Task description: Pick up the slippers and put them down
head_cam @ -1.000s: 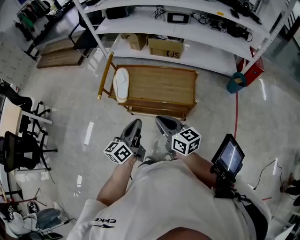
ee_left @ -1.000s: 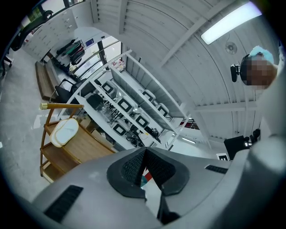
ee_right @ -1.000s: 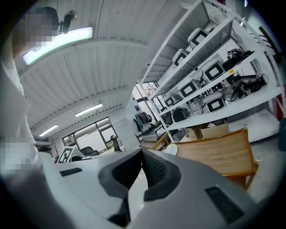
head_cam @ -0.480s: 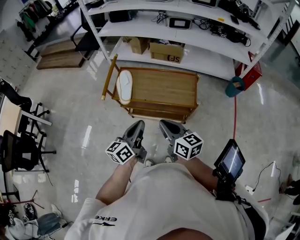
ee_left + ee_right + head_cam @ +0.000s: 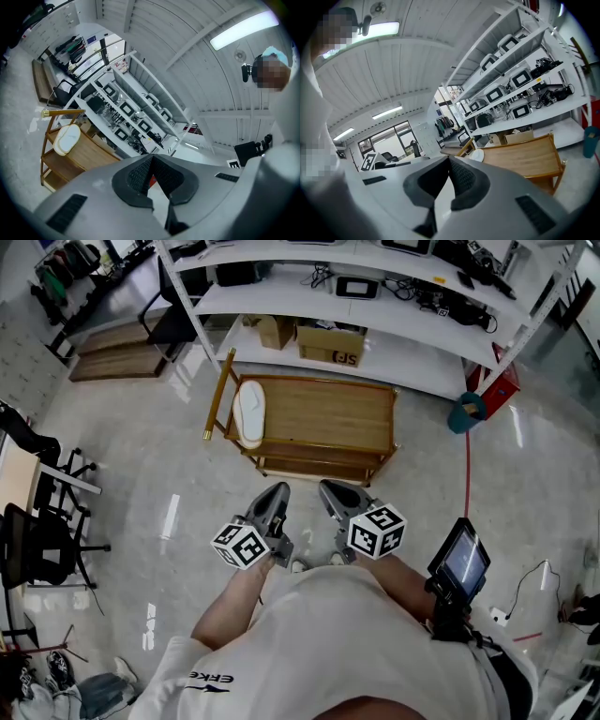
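Close to the body, holding the left gripper (image 5: 274, 491) and the right gripper (image 5: 330, 489) side by side above the pale floor (image 5: 141, 474), tips toward the wooden cart (image 5: 319, 418). In each gripper view, seen with pads pressed fully together and nothing caught between them. Farther out, resting flat on the cart's top at its left end, just beside the brass handle (image 5: 217, 395): one white slipper (image 5: 248, 413), well apart from both grippers. Lies with its long axis running near to far, across the cart's short side and roughly parallel to the handle; toe from heel not to be told. Seen whole and from above only in the head view. In the left gripper view, shows the slipper (image 5: 65, 139) slantwise, with the cart's lower shelves (image 5: 51, 173) under it. In the right gripper view, shows only a white sliver of the slipper (image 5: 477, 155) past the jaw tips. Beyond the cart, white shelving (image 5: 375, 310) and a cardboard box (image 5: 330, 339).
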Tool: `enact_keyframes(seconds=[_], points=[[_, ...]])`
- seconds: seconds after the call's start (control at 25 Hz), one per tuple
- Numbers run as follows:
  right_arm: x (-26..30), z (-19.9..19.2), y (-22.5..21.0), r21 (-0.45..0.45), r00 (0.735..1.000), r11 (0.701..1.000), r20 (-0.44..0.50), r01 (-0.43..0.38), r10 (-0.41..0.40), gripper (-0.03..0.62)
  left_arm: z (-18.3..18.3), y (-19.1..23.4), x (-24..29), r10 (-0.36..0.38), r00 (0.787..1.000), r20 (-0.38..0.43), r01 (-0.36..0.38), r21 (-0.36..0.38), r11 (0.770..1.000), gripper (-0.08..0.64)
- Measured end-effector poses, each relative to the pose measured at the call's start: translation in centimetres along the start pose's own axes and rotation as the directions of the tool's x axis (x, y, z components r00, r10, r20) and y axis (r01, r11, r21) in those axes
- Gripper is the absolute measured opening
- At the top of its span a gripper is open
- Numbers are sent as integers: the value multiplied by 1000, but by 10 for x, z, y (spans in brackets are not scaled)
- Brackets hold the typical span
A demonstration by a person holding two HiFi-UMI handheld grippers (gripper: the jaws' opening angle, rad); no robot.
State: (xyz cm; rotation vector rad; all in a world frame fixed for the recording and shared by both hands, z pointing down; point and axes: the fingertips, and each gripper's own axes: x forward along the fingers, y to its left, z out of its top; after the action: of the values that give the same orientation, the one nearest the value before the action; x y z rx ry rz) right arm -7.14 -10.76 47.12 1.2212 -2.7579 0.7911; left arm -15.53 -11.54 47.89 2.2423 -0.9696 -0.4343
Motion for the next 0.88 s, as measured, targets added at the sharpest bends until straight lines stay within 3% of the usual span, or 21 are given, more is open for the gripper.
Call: enact_keyframes(seconds=[0.88], points=[[5, 4, -4, -14, 1000, 1000, 11, 16, -16, 6, 1, 4, 9, -14, 1000, -16, 14, -3, 1000, 3]])
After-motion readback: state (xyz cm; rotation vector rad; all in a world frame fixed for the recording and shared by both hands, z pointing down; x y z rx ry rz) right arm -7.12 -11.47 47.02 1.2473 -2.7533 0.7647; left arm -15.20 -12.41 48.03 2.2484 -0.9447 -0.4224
